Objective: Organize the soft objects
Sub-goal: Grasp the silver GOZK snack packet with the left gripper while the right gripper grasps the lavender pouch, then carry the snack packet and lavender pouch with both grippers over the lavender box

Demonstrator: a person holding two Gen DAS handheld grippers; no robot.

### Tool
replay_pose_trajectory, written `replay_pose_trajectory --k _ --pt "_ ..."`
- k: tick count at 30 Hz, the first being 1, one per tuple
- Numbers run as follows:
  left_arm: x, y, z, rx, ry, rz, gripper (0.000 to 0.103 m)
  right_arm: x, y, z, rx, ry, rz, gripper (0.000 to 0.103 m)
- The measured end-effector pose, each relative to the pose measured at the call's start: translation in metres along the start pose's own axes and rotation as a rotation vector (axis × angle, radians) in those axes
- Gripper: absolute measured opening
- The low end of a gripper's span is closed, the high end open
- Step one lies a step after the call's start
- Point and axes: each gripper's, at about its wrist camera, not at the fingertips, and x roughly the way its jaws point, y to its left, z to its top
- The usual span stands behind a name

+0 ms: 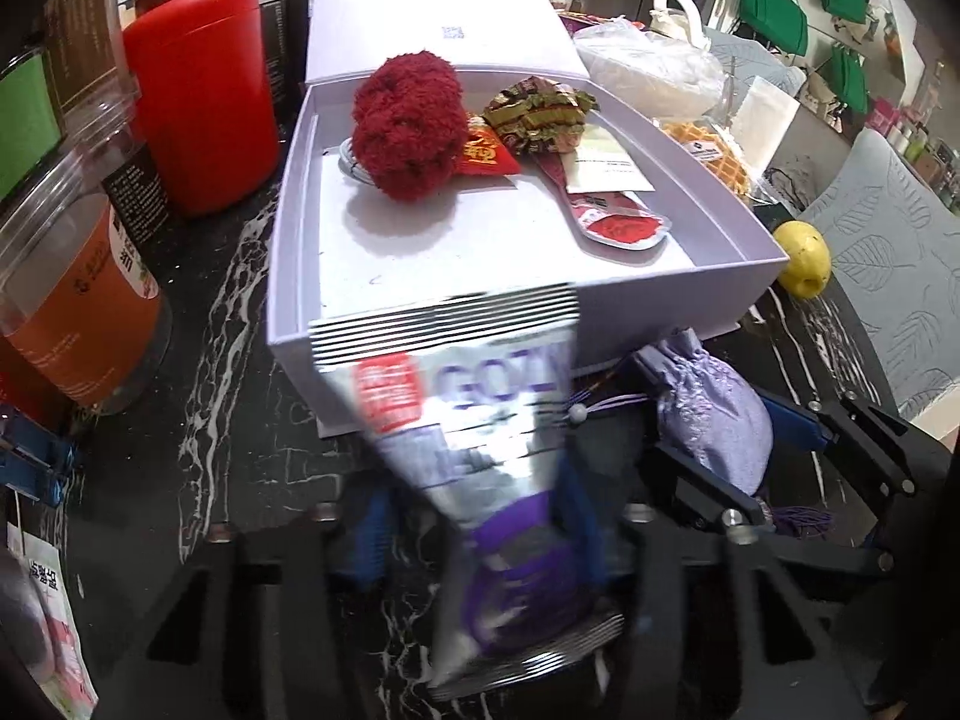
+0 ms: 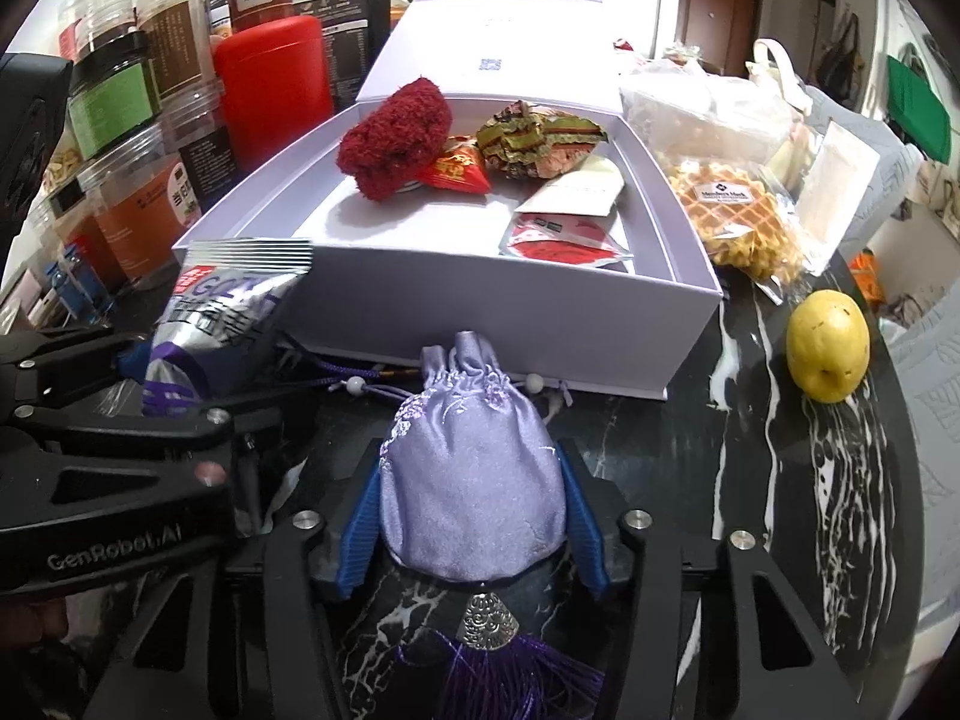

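Close by, the right gripper squeezes a soft purple pouch between its blue pads, down on the dark marble table. Just beside it, the left gripper pinches a shiny silver snack bag, tipped toward the white box. Inside the box sit a fluffy red ball, a crinkly gold-green packet, and flat packets. Farther right lies a yellow fruit.

1 box, 2 pouches (1 lilac)
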Motion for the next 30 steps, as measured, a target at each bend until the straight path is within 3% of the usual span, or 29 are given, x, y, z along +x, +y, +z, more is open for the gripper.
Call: replay_pose_trajectory --k 6,16,30 --pt "-0.003 -0.002 -0.003 0.002 0.0 -0.038 0.031 -0.004 0.001 -0.004 0.008 0.001 -0.001 0.049" --pt "-0.013 0.001 -0.015 -0.03 0.015 -0.084 0.028 -0.016 -0.007 -0.015 0.074 0.015 0.026 0.048" --pt "-0.062 -0.005 -0.032 -0.038 -0.08 -0.122 0.025 -0.055 -0.015 -0.039 0.148 -0.006 0.026 0.048"
